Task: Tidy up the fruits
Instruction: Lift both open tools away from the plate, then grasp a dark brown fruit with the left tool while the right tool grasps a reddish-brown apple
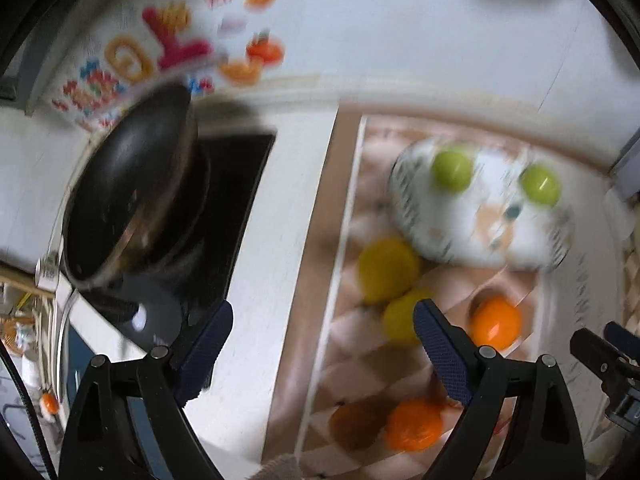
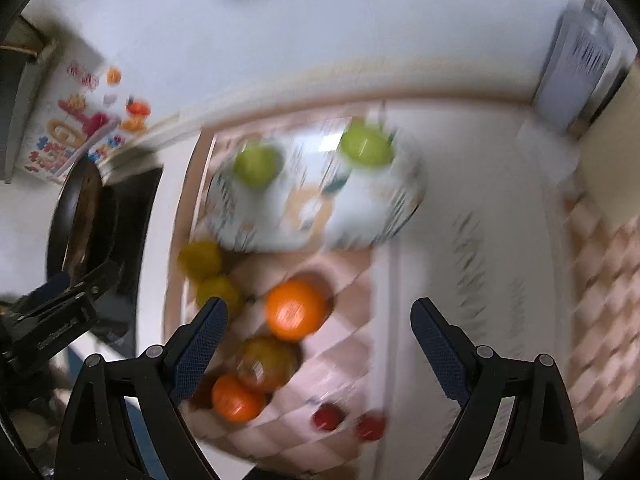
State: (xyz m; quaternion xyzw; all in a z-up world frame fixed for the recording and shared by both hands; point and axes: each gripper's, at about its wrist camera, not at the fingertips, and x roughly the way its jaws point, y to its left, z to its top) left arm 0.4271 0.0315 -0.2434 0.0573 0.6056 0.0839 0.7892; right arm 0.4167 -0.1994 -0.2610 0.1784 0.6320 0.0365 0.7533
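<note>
Both tongs, left gripper (image 1: 323,322) and right gripper (image 2: 319,318), hung wide open and empty above the fruit; two green apples (image 2: 256,165) sat on the patterned plate (image 2: 280,220), oranges (image 2: 295,309) lay just beside it

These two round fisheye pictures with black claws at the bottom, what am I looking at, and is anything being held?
Each picture comes from a camera on a hand-held gripper, looking along its two fingers. The left gripper and right gripper both stand open and hold nothing. Below, on a pink-and-white checkered cloth, sits a white patterned plate with two green apples. Loose beside it lie yellow lemons, oranges and small red fruits. A black frying pan sits to the left. Everything is motion-blurred.
</note>
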